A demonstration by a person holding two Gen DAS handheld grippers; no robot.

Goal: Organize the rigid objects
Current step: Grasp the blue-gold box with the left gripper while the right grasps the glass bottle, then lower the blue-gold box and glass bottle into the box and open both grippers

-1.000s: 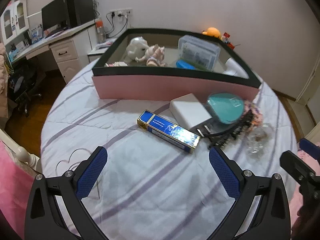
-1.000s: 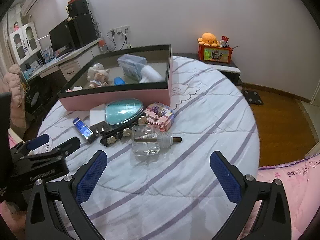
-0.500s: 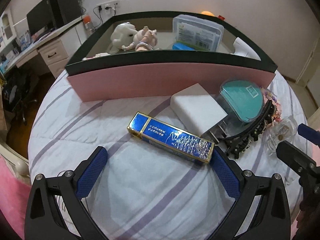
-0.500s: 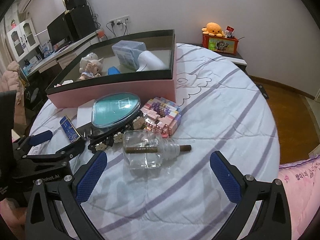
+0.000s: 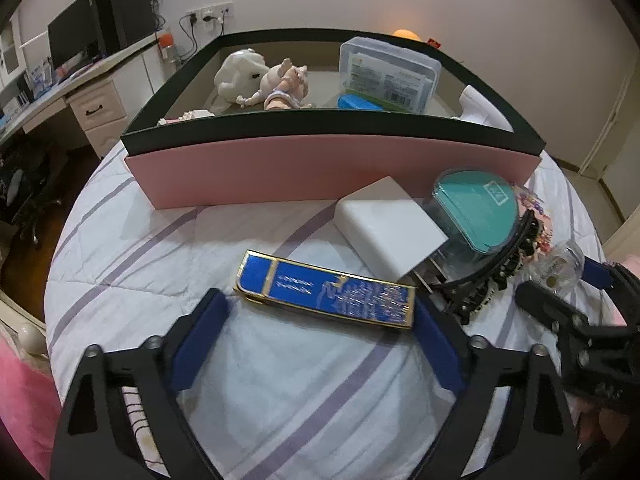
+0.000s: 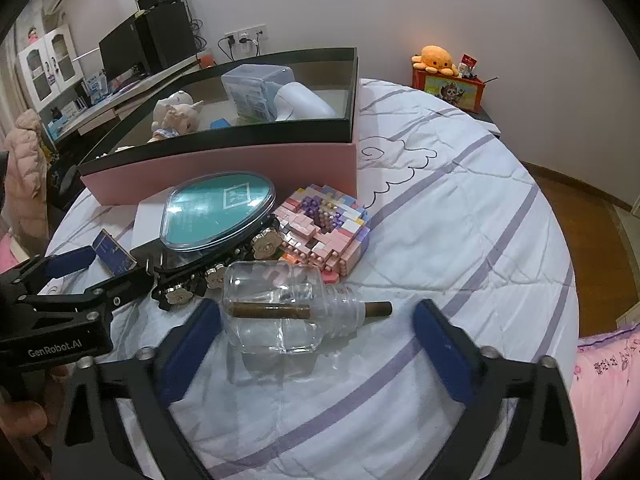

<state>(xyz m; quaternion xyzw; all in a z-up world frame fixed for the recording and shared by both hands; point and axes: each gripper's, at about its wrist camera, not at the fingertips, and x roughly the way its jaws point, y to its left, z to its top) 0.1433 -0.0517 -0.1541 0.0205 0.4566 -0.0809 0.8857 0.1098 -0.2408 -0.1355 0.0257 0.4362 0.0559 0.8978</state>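
Note:
A blue and gold box (image 5: 326, 294) lies on the striped bedspread, lengthwise between the pads of my left gripper (image 5: 320, 322). The jaws are closing, with a pad near each end of the box and no clear press. A clear glass bottle (image 6: 276, 320) with a brown stick in its neck lies on its side between the fingers of my right gripper (image 6: 316, 334). Those jaws are closing too, and a gap remains on the bottle's neck side. Behind stands the pink storage box (image 5: 332, 160) with a black rim.
A white box (image 5: 388, 224), a teal-lidded case (image 6: 220, 208), a black flower hair clip (image 6: 216, 272) and a pastel brick model (image 6: 324, 228) crowd the space before the pink box. A desk (image 5: 80, 92) is far left. Wooden floor (image 6: 580, 220) lies right of the bed.
Both grippers came lower and closer, the left over the blue box, the right over the bottle. Both pairs of jaws have narrowed in the last half second.

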